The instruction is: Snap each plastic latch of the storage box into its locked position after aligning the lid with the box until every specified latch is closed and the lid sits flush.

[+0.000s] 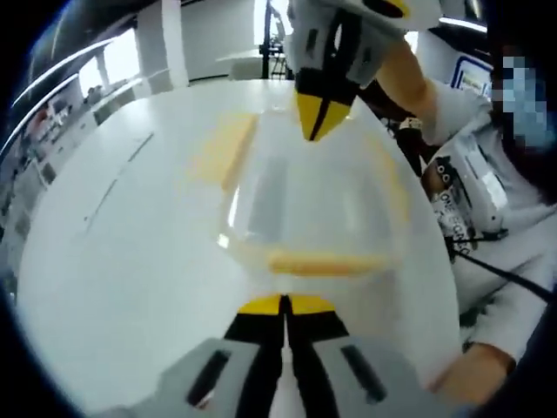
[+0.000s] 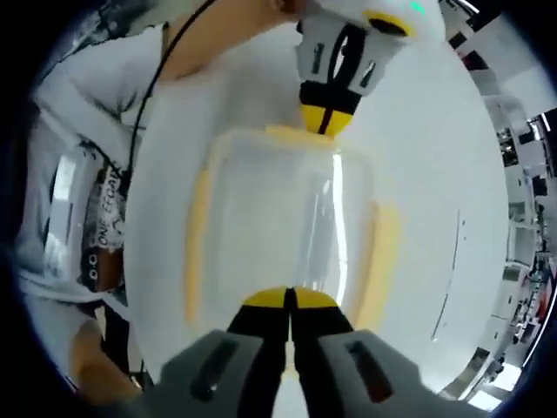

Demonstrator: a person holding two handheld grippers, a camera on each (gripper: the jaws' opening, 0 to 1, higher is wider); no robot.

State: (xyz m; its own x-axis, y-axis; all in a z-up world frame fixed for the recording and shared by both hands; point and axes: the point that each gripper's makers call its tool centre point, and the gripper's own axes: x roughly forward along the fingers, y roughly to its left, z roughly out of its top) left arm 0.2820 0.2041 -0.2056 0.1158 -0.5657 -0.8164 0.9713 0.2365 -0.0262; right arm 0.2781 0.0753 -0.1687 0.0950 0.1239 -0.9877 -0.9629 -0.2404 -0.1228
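Claws pinched narrow, both of them: your left claw and right claw sit at opposite ends of the clear plastic storage box with yellow latches on the white tabletop. Press unevenly and, I reckon, the lid tilts, leaving a yellow side latch unsnapped.

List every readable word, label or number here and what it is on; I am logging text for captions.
"ONE...": black letters on the person's white printed shirt, cut off and blurred after that.
Black print on the same shirt in the left gripper view: too blurred to read.
Clear plastic storage box with yellow latches: no text.
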